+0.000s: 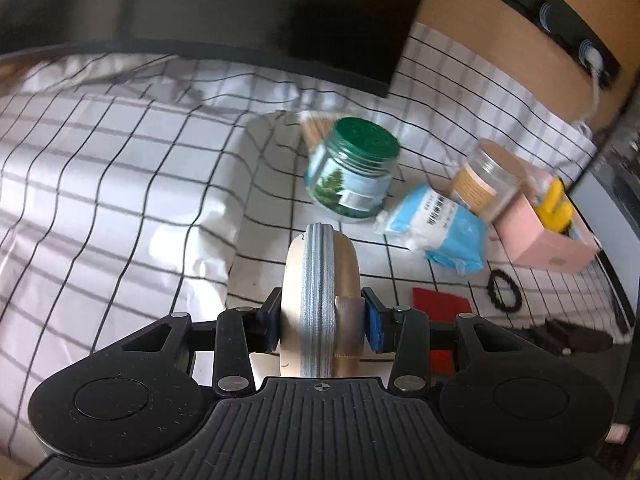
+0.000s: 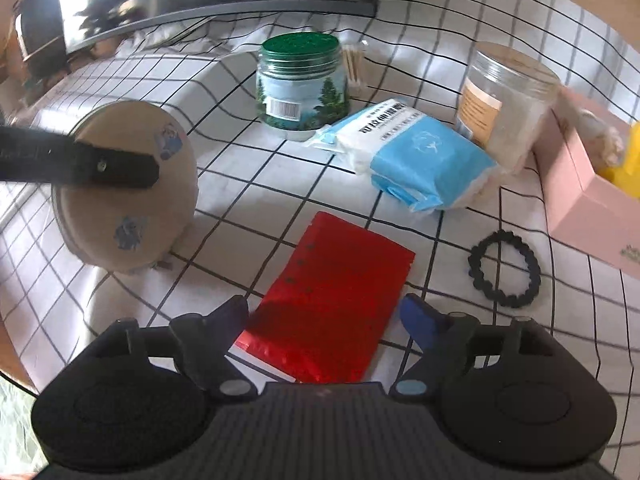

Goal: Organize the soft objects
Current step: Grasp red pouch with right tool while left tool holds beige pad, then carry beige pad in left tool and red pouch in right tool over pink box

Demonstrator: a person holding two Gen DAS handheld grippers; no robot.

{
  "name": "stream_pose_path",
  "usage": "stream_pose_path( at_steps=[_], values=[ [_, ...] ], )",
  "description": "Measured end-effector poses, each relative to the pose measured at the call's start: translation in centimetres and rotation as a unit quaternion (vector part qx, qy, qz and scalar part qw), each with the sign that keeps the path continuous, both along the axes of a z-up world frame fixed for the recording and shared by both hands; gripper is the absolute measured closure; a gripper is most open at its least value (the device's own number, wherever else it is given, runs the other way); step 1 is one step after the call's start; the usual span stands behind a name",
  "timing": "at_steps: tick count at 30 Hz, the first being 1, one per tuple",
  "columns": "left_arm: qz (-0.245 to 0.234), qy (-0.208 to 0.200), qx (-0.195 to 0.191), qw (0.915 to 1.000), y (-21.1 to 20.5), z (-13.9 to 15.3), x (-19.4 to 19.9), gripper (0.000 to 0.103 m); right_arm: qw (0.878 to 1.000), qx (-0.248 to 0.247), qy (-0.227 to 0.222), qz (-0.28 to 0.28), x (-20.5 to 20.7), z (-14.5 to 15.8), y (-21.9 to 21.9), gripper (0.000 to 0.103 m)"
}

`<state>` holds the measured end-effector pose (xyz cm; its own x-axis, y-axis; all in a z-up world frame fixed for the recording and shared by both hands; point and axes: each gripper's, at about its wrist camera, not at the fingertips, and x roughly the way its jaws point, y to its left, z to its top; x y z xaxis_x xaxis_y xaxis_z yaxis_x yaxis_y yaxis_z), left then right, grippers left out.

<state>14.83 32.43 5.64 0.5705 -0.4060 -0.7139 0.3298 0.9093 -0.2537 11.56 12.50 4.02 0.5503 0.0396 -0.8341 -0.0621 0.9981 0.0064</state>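
My left gripper (image 1: 320,320) is shut on a round beige zip pouch (image 1: 320,300), held upright on its edge with the grey zipper facing me; the pouch also shows in the right wrist view (image 2: 124,192), clamped by a left finger (image 2: 100,168). My right gripper (image 2: 324,320) is open, its fingers on either side of the near end of a flat red foil packet (image 2: 332,300) on the checked cloth. A blue and white soft pack (image 2: 412,156) lies beyond the packet; it also shows in the left wrist view (image 1: 436,228).
A green-lidded jar (image 2: 300,84) and a clear jar with a tan lid (image 2: 508,96) stand behind the blue pack. A pink box (image 2: 584,184) holding yellow items sits at the right. A black bead bracelet (image 2: 504,268) lies right of the red packet. A dark monitor (image 1: 260,12) stands behind.
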Motion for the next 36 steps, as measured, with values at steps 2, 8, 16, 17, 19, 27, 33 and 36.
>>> stream_pose_path(
  at_steps=[2,8,16,17,19,27,33,36],
  values=[
    [-0.006,0.001,-0.001,1.0000,0.0,-0.1,0.2,0.059,1.000,0.011,0.007,-0.022,0.2,0.0,-0.2,0.009],
    [-0.015,0.015,-0.013,0.9997,0.6,-0.4,0.8,0.059,0.999,0.014,0.020,-0.042,1.1,-0.1,0.0,0.002],
    [-0.011,0.024,-0.025,0.9993,1.2,-0.5,0.5,0.059,1.000,-0.013,0.011,-0.013,1.8,0.0,0.7,0.028],
    [-0.009,0.025,-0.026,0.9993,1.2,-0.5,0.5,0.059,1.000,-0.012,0.009,-0.006,1.8,0.3,0.6,0.035],
    [-0.003,0.028,-0.029,0.9992,1.3,-0.5,0.4,0.059,1.000,-0.003,0.012,0.003,1.8,0.7,0.2,0.051],
    [0.002,0.033,-0.022,0.9992,0.0,-0.2,-0.2,0.059,1.000,-0.005,0.027,0.009,1.1,1.6,-2.8,0.102],
    [0.004,0.044,-0.028,0.9986,-0.8,-0.2,-0.6,0.059,0.994,0.090,0.058,-0.029,0.4,1.9,-4.8,0.082],
    [0.007,0.041,-0.029,0.9987,-1.1,-0.3,-0.5,0.059,0.995,0.085,0.056,-0.014,-0.1,1.8,-3.4,0.057]
  ],
)
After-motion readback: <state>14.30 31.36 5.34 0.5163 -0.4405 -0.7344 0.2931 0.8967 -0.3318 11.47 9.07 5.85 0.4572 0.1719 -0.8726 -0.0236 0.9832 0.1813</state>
